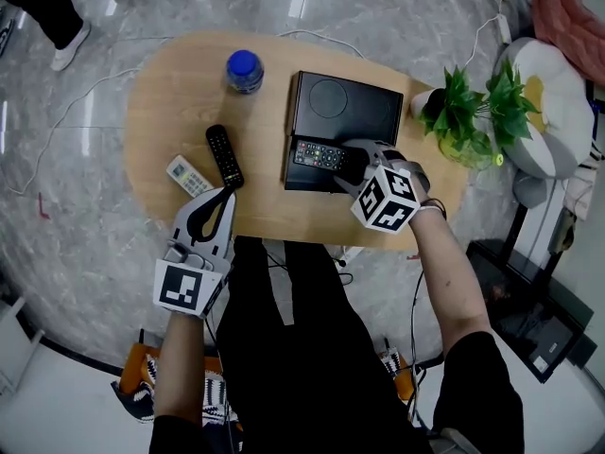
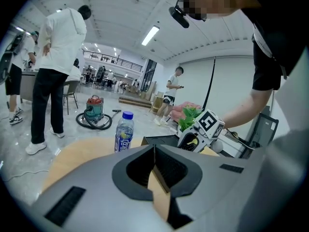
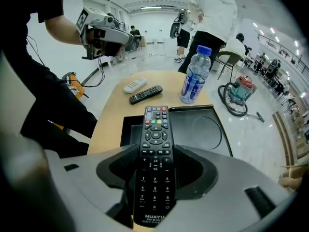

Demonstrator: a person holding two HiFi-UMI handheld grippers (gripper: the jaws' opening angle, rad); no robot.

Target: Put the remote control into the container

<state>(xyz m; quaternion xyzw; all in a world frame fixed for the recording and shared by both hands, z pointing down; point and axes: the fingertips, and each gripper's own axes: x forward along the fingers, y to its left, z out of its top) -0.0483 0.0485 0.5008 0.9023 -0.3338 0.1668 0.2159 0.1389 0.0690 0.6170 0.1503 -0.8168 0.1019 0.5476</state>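
Black plastic is what we see between the jaws of our right gripper point(image 1: 357, 166): a long black remote control point(image 3: 154, 144) with coloured buttons near its far end. The jaws stand wide, and their ribbed pads point(image 3: 126, 166) press on both long sides of the remote control, about at its middle. The far end reaches over the near edge of the flat black container point(image 1: 345, 102), a square tray with a round recess in its bottom. We cannot tell if the remote control touches the tray.

Our left gripper point(image 1: 219, 204) hangs over the near left edge of the light wooden oval desk point(image 1: 161, 112), well apart from the container. Its jaws are closed together and nothing is between them.

On the desk, left of the container, lie a second black remote point(image 1: 224, 155) and, just beside it, a small white remote point(image 1: 189, 175). A clear bottle with a blue cap point(image 1: 244, 71) stands upright near the far left corner of the container. A green plant point(image 1: 468, 112) stands at the right end of the desk.
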